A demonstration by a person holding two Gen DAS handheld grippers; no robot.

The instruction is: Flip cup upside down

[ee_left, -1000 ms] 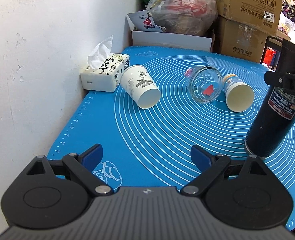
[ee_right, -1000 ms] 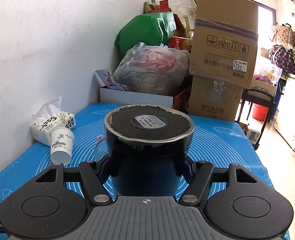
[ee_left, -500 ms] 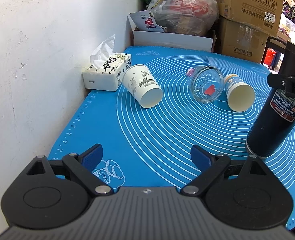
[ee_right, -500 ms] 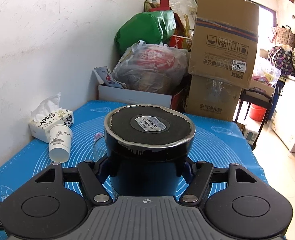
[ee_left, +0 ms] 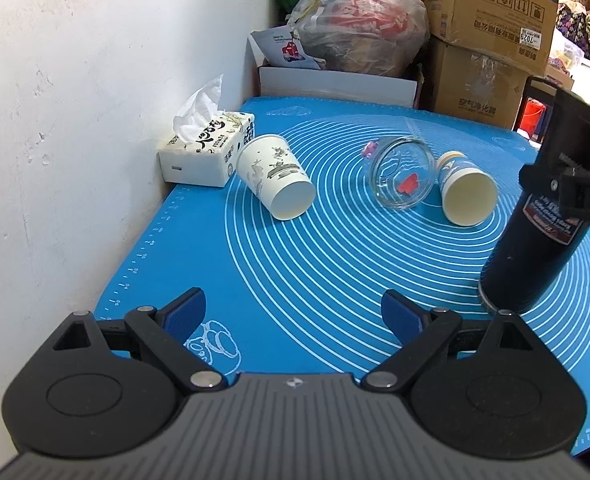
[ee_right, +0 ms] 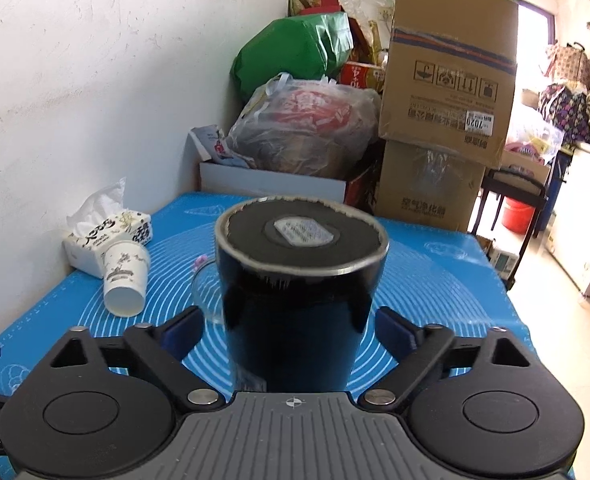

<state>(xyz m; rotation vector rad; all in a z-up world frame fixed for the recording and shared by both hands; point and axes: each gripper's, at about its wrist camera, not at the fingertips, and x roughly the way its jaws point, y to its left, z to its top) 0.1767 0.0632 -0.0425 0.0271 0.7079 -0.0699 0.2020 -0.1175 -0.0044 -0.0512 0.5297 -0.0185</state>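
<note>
Fingers of the right gripper [ee_right: 289, 326] are spread wide, clear of the dark cup [ee_right: 301, 300], which is stood bottom-up between them, low at centre frame. Bare blue mat [ee_left: 295, 272] is seen before the empty, open left gripper [ee_left: 293, 312]. A glass jar [ee_left: 401, 174] and second paper cup [ee_left: 467, 188], largely hidden in the right view, are shown lying centre-right, the first paper cup [ee_left: 277, 182] beside the tissue box [ee_left: 207, 148] against the wall at left.

Both wrist views face the corner; the dark tumbler [ee_right: 301, 300] fills the right, sharing the blue mat [ee_left: 335, 264].
</note>
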